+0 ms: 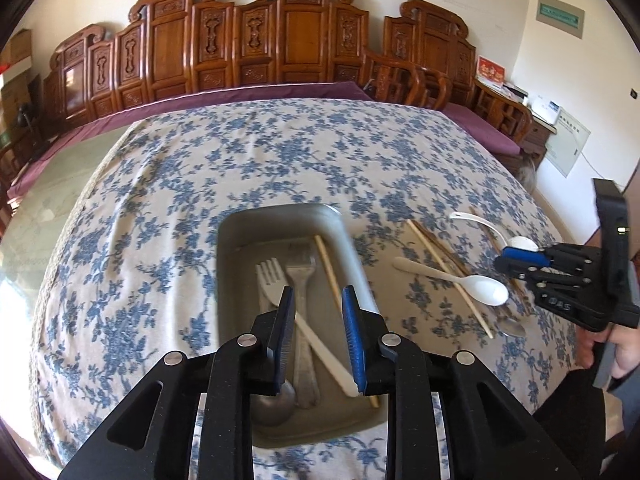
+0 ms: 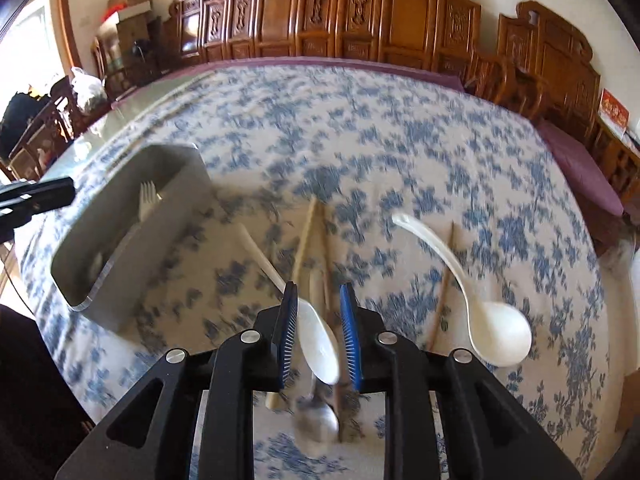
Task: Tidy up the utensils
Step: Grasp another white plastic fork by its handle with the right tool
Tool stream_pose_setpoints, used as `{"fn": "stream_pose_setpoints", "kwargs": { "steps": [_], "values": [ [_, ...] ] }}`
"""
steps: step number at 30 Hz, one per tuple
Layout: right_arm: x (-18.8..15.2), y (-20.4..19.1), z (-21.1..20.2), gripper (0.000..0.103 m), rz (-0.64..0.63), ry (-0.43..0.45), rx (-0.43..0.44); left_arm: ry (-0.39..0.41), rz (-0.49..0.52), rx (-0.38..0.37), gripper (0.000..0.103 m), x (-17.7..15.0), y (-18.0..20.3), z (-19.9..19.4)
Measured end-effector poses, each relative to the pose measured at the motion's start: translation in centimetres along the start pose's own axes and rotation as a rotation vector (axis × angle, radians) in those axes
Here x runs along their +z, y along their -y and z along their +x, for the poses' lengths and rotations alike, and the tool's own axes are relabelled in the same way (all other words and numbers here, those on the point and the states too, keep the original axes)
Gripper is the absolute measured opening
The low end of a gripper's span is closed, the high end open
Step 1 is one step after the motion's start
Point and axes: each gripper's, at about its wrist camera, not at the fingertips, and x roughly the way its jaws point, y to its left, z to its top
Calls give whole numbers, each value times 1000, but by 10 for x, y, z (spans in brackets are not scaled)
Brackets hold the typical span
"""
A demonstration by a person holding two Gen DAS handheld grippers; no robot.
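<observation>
A grey tray (image 1: 280,220) sits on the floral tablecloth and holds a metal fork (image 1: 302,276), a white plastic fork (image 1: 272,276), a metal spoon (image 1: 274,402) and a chopstick (image 1: 326,268). My left gripper (image 1: 318,300) is open above the tray, empty. To the right lie white spoons (image 1: 482,288), chopsticks (image 1: 440,260) and a metal spoon (image 1: 514,326). My right gripper (image 2: 318,296) is open, low over a white spoon (image 2: 320,344), a metal spoon (image 2: 320,424) and chopsticks (image 2: 304,236). Another white spoon (image 2: 496,332) lies to its right. The tray (image 2: 132,268) is at left.
The round table (image 2: 360,120) is covered by a blue floral cloth. Carved wooden chairs (image 1: 280,40) line the far wall. A person's hand (image 1: 624,344) holds the right gripper handle at the table's right edge.
</observation>
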Motion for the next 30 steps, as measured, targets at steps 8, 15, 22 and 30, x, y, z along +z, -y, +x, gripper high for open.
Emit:
{"fn": "stream_pose_setpoints", "kwargs": {
  "steps": [8, 15, 22, 30],
  "values": [
    [-21, 12, 21, 24, 13, -66, 15, -3, 30, 10, 23, -8, 25, 0],
    [-28, 14, 19, 5, 22, -73, 31, -25, 44, 14, 23, -17, 42, 2],
    [-36, 25, -17, 5, 72, -17, 54, -42, 76, 20, 23, -26, 69, -1],
    [-56, 54, -67, 5, 106, 28, -1, -69, 81, -22, 24, -29, 110, 2]
  ]
}}
